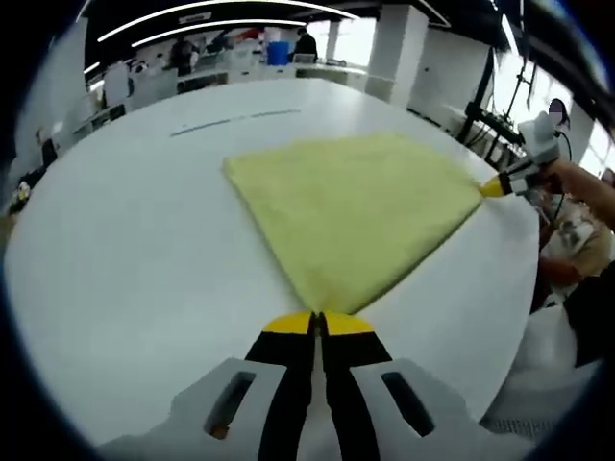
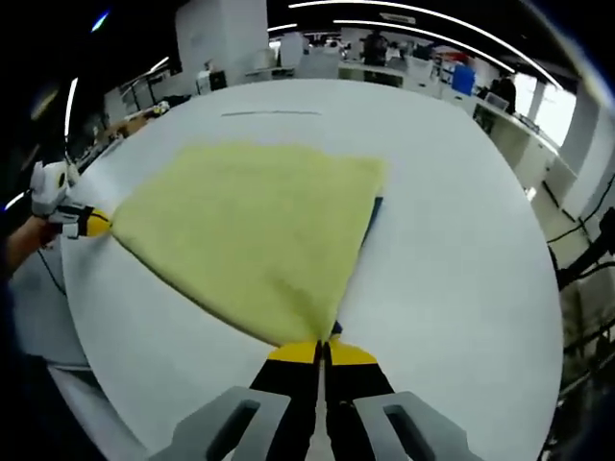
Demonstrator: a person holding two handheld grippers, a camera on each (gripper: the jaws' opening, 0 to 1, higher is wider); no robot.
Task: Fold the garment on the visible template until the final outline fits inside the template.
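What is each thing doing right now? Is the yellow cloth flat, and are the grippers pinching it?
yellow cloth: spread flat on the table, held at two corners.
left gripper: shut on one corner of the cloth.
right gripper: shut on another corner.
dark template: mostly covered, just an edge peeking out beside the cloth.
white table: holding the cloth.

Left gripper [image 1: 318, 322], right gripper [image 2: 323, 351]: fingers closed.
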